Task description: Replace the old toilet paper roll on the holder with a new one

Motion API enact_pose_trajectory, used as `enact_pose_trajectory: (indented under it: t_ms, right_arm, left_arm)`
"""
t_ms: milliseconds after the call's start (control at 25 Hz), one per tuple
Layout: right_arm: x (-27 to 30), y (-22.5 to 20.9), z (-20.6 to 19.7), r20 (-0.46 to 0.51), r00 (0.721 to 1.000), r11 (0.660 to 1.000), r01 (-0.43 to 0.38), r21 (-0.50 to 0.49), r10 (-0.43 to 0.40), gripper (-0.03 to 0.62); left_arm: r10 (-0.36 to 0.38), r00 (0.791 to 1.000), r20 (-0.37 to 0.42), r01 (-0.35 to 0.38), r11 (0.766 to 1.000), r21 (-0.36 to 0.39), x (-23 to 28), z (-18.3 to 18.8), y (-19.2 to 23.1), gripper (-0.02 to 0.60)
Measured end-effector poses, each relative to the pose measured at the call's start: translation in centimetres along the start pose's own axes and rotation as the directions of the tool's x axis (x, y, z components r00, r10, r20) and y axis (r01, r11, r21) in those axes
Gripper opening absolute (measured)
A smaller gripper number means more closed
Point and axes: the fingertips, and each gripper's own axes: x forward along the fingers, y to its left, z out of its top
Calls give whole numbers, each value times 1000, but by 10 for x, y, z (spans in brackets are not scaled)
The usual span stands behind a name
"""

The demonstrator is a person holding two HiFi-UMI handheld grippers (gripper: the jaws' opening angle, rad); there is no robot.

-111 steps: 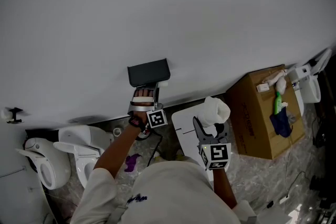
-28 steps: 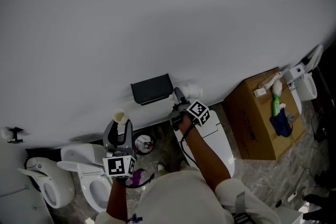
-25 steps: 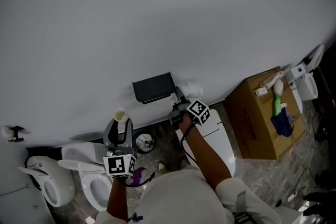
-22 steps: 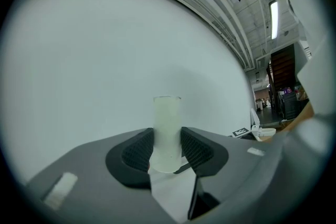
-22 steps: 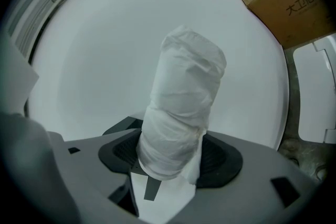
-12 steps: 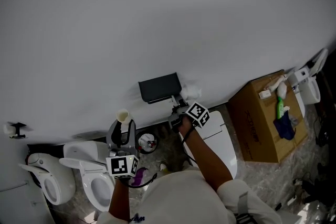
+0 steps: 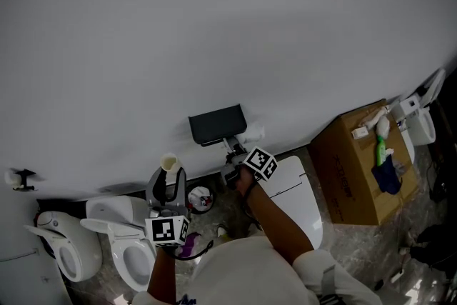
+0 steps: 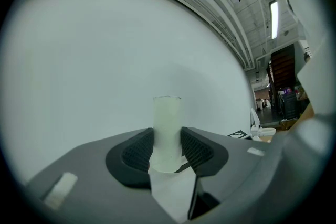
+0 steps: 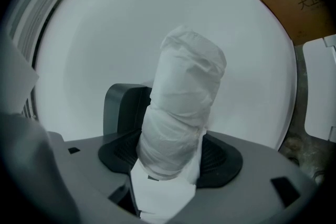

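Note:
The old roll, a bare cardboard tube (image 7: pixel 168 163), stands upright between the pads of my left gripper (image 7: pixel 168 176), low and left of the holder. In the left gripper view the tube (image 8: pixel 167 131) is pinched in my left gripper (image 8: pixel 167 153). A dark holder (image 7: pixel 216 124) is fixed to the white wall. My right gripper (image 7: pixel 239 144) sits just below its right end, shut on the new white toilet paper roll (image 7: pixel 253 132). From the right gripper view, the roll (image 9: pixel 181 113) fills my right gripper (image 9: pixel 170 162), with the holder (image 9: pixel 122 107) just behind it to the left.
Two white toilets (image 7: pixel 118 225) (image 7: pixel 57 232) stand at the lower left. A small round bin (image 7: pixel 200 198) sits on the floor beneath the holder. A white toilet lid (image 7: pixel 296 189) lies right of my arm. A cardboard box (image 7: pixel 360 157) carrying small items stands at the right.
My right gripper has carried the new roll left, closer to the holder's right end. The left gripper, earlier at the holder, stays low and left with the tube.

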Motion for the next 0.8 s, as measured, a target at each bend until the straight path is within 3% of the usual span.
enact_pose_trajectory:
  t_ms: [560,800]
  right_arm:
    - [14,11,-53,-82,997,1000,-19,-15,17,313]
    - [19,12,-64,-67,998,1000,-17,11,18,313]
  left_arm:
    - [15,1000,-3,-15,1000,-6,-15,-2,5,172]
    - [20,1000,0,-20,1000,12,-23,-1,7,172]
